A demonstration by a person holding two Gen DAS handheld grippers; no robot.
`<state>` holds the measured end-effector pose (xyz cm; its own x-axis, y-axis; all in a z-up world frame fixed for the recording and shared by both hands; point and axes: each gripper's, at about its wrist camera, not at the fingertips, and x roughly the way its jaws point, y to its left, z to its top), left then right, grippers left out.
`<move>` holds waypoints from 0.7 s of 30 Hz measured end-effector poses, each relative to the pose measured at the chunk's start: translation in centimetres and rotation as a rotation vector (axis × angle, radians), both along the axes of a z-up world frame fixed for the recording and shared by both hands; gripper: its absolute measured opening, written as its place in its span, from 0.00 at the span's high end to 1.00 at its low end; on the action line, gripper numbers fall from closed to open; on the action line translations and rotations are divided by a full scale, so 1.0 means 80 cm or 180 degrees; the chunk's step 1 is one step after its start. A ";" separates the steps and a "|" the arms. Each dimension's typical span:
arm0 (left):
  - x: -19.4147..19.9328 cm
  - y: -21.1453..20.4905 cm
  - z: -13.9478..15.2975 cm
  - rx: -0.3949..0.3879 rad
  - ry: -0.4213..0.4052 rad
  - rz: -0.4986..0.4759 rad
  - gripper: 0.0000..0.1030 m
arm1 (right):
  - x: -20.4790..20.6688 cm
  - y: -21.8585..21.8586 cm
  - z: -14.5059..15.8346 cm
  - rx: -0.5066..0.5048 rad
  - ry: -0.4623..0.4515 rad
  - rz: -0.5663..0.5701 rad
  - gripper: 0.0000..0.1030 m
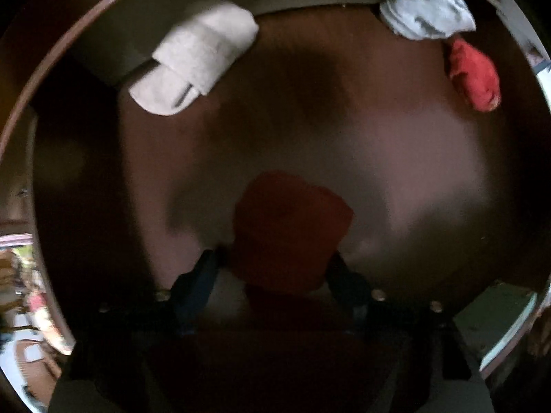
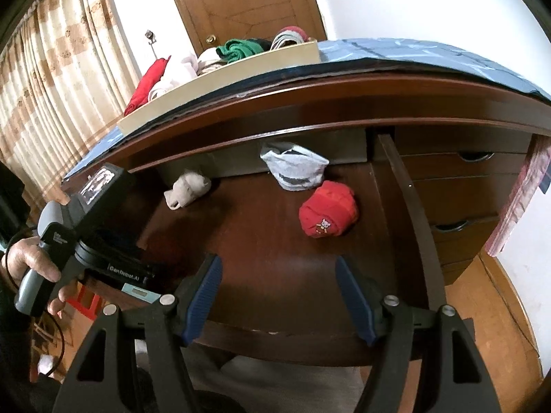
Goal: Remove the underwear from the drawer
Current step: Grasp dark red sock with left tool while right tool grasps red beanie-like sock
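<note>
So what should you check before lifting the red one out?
1. Drawer open: ok.
2. Left gripper jaws closed on the dark red underwear: ok, though blurry.
3. Right gripper jaws open and empty: ok.
4. Tray on top ready for it: ok.
5. White roll, grey piece and bright red bundle not snagged: ok, apart.
6. Grip firm enough: cannot tell.

The left gripper [image 1: 275,258] has its fingers [image 1: 196,275] closed around a dark red bundle [image 1: 289,227]. The right gripper [image 2: 279,296] hangs with its blue-padded fingers [image 2: 203,296] spread wide apart, gripping nothing. The person's left hand [image 2: 31,261] wraps the left gripper's handle.
</note>
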<state>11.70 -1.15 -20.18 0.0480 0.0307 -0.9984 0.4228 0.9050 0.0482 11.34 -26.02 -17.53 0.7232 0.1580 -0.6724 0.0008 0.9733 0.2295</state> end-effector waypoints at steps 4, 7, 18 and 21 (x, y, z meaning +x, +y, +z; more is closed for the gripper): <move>-0.004 0.007 0.006 -0.0180 -0.0127 0.0028 0.69 | 0.014 -0.018 0.004 0.0157 0.0096 0.0026 0.32; -0.004 0.022 0.019 -0.0564 -0.0295 0.0228 0.76 | 0.033 -0.026 0.019 0.0057 0.0125 0.0131 0.32; -0.030 0.048 0.074 -0.1379 -0.0949 0.0444 0.76 | 0.143 0.008 -0.004 -0.0840 0.0979 0.0631 0.32; -0.023 0.061 0.083 -0.1344 -0.1015 0.0396 0.76 | 0.168 0.010 -0.016 -0.0965 0.1202 0.0632 0.32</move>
<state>9.83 3.72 -13.56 0.3723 -0.3451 -0.8616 0.3350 0.9157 -0.2220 24.80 -25.23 -18.84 0.3975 0.0252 -0.9173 -0.1624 0.9858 -0.0433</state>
